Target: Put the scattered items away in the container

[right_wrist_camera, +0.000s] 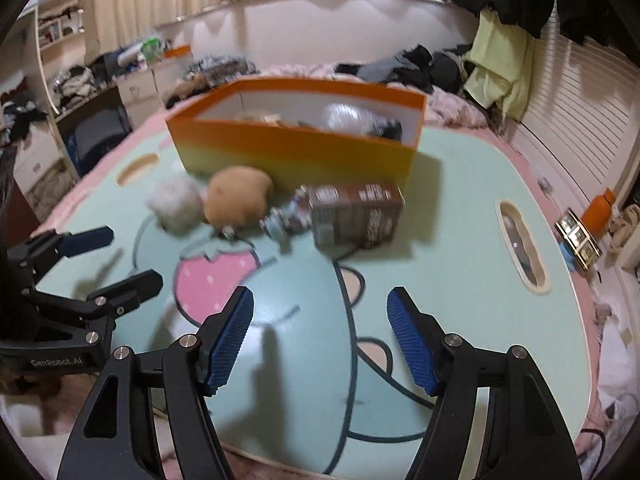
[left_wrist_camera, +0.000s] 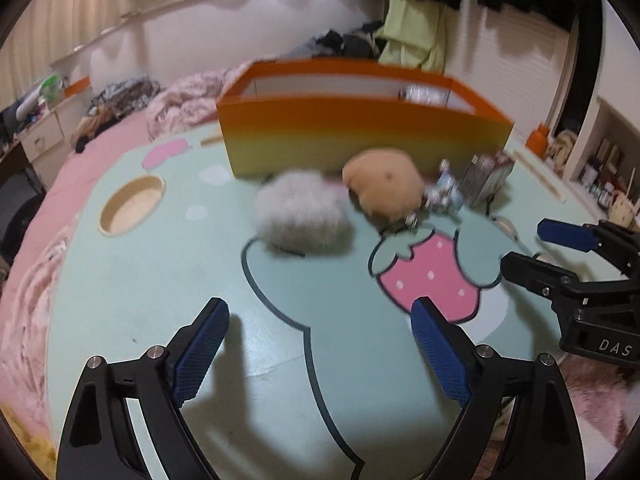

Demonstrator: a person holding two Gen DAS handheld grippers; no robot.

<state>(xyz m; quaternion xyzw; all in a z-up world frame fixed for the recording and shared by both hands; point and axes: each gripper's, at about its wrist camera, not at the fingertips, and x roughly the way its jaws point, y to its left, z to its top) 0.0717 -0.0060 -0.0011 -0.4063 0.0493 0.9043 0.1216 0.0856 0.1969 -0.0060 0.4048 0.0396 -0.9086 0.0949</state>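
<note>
On the mint-green table (right_wrist_camera: 460, 240), reading left to right in the right wrist view: one left gripper (right_wrist_camera: 120, 256) pokes in at the left edge, jaws spread, nothing between them. Next, four loose items in a row just in front of the box. One white fluffy ball (right_wrist_camera: 175, 203) at the far left, one tan plush toy (right_wrist_camera: 237, 199) touching it on its right, one small silvery figure (right_wrist_camera: 285, 218), blurred, then one brown carton (right_wrist_camera: 356, 214) lying on its side. Behind all four stands one orange container (right_wrist_camera: 296, 148), upper middle of frame, open-topped, with a few things already inside; I can't count them.

Bottom centre, the right gripper (right_wrist_camera: 320, 336) hovers over the table, blue pads apart, empty.

Over to the left wrist view: left gripper (left_wrist_camera: 320, 344) at bottom centre, wide open. White fluffy ball (left_wrist_camera: 302, 216) and tan plush toy (left_wrist_camera: 384, 182) sit mid-frame, orange container (left_wrist_camera: 360, 140) behind. Right gripper (left_wrist_camera: 532, 248) enters at the right edge, jaws parted.
</note>
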